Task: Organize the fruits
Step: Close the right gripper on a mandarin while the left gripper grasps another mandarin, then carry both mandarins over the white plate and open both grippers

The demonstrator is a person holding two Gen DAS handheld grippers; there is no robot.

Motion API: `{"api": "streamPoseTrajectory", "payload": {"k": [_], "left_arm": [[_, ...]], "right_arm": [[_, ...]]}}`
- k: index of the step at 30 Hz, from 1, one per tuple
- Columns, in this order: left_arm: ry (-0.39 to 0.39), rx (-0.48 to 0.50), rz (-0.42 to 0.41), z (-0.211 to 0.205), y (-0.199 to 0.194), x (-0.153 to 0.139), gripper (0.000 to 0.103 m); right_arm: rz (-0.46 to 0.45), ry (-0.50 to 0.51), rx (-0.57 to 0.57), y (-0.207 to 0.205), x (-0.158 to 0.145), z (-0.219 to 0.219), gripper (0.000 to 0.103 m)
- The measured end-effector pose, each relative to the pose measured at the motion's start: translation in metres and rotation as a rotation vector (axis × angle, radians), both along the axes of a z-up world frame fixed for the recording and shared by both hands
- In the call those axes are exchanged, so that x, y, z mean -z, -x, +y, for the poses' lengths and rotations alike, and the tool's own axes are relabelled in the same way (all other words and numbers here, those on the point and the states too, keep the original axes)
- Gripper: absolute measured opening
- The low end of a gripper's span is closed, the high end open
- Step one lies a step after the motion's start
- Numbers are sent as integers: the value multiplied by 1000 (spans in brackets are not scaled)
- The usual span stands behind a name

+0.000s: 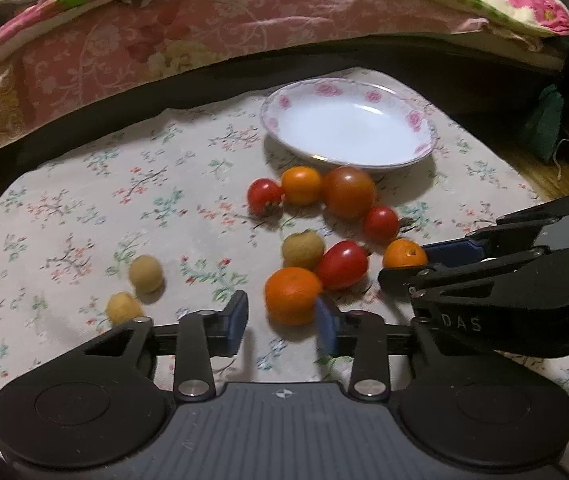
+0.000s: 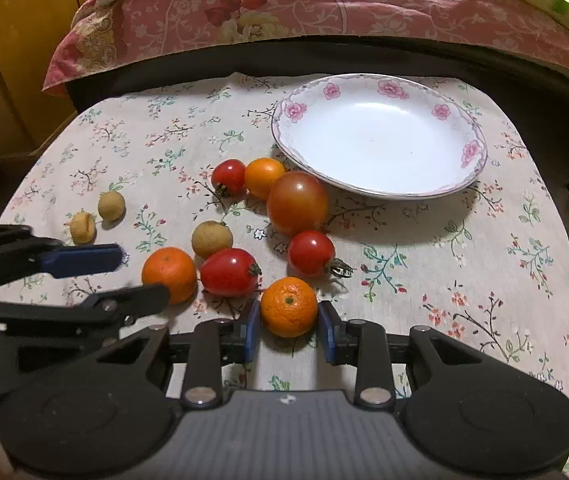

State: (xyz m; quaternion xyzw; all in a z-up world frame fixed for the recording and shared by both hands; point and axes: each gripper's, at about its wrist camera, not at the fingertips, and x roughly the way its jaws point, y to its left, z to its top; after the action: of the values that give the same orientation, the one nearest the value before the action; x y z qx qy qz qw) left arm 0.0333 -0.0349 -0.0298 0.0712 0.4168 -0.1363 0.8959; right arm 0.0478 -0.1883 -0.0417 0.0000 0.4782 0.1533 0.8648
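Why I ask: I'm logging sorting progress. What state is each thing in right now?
Plate: upright, empty.
Right gripper: shut on the front orange, which sits on the cloth.
Left gripper: open, straddling the second orange, not gripping it.
Third orange: loose on the cloth.
Big tomato: loose, whole.
Nearest longan: loose, whole.

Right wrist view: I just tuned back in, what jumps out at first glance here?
The right gripper has a small orange between its blue pads at the near edge of the floral tablecloth. To its left, the left gripper reaches in beside another orange. Behind them lies a loose cluster of red tomatoes and pale round fruits, and beyond that an empty rose-rimmed white plate.
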Motion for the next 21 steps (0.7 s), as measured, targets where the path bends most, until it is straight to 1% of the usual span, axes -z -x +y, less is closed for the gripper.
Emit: {"api": "streamPoseTrajectory", "payload": {"k": [4, 6, 9, 11, 18, 21], "left_arm": [[5, 25, -3, -7, -2, 6, 44], [-11, 22, 1, -10, -5, 10, 44], [-24, 24, 24, -12, -7, 17, 44], [-28, 27, 14, -11, -6, 18, 44], [-14, 0, 36, -11, -13, 16, 43], [-10, -46, 66, -6, -7, 12, 42]], "right_arm": [[0, -36, 30, -1, -5, -10, 40], [11, -59, 39, -2, -6, -14, 40], [10, -62, 34, 0, -7, -15, 40], [13, -78, 36, 0, -8, -17, 40], [50, -119, 62, -4, -8, -23, 40], [37, -134, 74, -7, -16, -27, 40]]}}
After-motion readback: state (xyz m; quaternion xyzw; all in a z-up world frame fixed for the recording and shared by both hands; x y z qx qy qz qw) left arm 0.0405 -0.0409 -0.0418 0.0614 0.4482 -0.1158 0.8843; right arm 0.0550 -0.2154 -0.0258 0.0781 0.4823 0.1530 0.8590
